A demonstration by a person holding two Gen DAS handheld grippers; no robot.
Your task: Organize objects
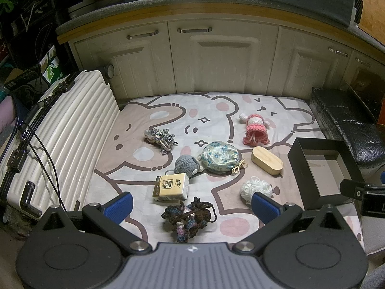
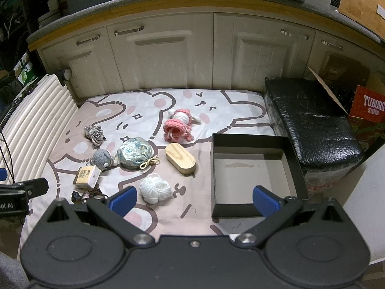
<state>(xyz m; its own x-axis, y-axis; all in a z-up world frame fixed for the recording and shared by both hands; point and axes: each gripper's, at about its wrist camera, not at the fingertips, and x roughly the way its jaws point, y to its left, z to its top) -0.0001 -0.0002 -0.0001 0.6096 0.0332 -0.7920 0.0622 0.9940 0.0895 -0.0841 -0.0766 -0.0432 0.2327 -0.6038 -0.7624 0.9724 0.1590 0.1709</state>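
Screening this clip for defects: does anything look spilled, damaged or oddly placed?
Nothing spilled or broken. The pink crochet doll lies on its side, and the black box sits empty while small items stay scattered on the bear-print sheet.

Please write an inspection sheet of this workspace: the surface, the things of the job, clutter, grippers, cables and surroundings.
Surface: bear-print sheet, flat.
Job's things: black box empty, at the right; pink crochet doll, floral pouch, wooden case, white yarn ball, grey crochet toy, tissue pack, dark yarn tangle, grey rope knot all loose on the sheet.
Clutter: nothing seen.
Grippers: left gripper and right gripper open, empty.
Cables: black cables over the white suitcase.
Surroundings: cream cabinets, black wrapped bench.
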